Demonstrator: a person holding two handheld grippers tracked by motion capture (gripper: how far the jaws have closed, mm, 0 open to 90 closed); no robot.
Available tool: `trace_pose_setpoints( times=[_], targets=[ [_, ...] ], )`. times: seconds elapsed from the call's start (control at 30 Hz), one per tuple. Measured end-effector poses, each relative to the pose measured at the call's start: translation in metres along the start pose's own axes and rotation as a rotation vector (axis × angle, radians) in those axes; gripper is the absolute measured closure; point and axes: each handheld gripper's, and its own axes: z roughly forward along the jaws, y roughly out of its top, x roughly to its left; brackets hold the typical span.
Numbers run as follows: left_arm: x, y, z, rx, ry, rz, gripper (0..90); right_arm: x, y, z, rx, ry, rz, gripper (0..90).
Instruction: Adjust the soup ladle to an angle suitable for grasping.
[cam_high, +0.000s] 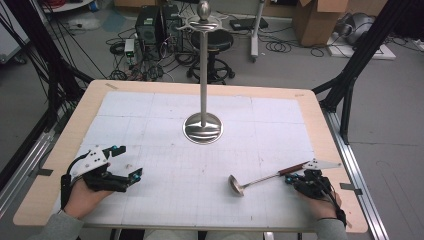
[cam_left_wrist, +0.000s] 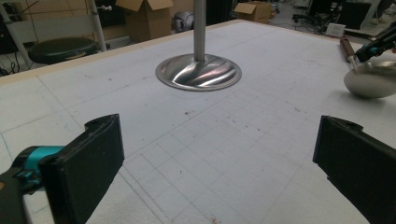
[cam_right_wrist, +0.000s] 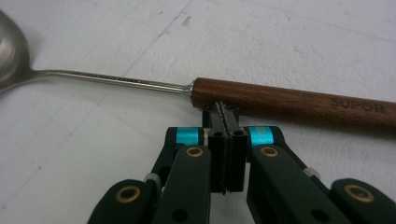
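The ladle (cam_high: 260, 180) lies flat on the bench (cam_high: 320, 120), bowl toward the middle, wooden handle out to the right. The right claw (cam_high: 300, 179) sits with its jaws pressed together, tips butted against the near side of the handle (cam_right_wrist: 289, 100) just behind where the steel shaft enters the wood; it pinches nothing. I'd say this is the approach to the pickup, or a nudge of the handle. To lift the ladle the jaws must spread and straddle the wood before closing. The stand (cam_high: 203, 127) waits upright at the bench's centre, likely where the ladle will hang.

The right hand (cam_high: 320, 202) lies low, its claw nearly level, pointing inward. The left claw (cam_high: 122, 165) rests on the bench, well apart from the ladle, jaws spread wide, aimed at the stand.
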Motion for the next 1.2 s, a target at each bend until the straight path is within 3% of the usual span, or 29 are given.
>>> trace_pose_setpoints(
  times=[0.53, 1.2],
  targets=[
    [0.001, 0.0, 0.001, 0.002, -0.002, -0.004, 2.5, 0.0, 0.021, 0.025, -0.023, -0.024, -0.026, 90.0],
    [0.001, 0.0, 0.001, 0.004, -0.005, -0.008, 2.5, 0.0, 0.048, 0.055, -0.041, -0.005, -0.031, 90.0]
  ],
)
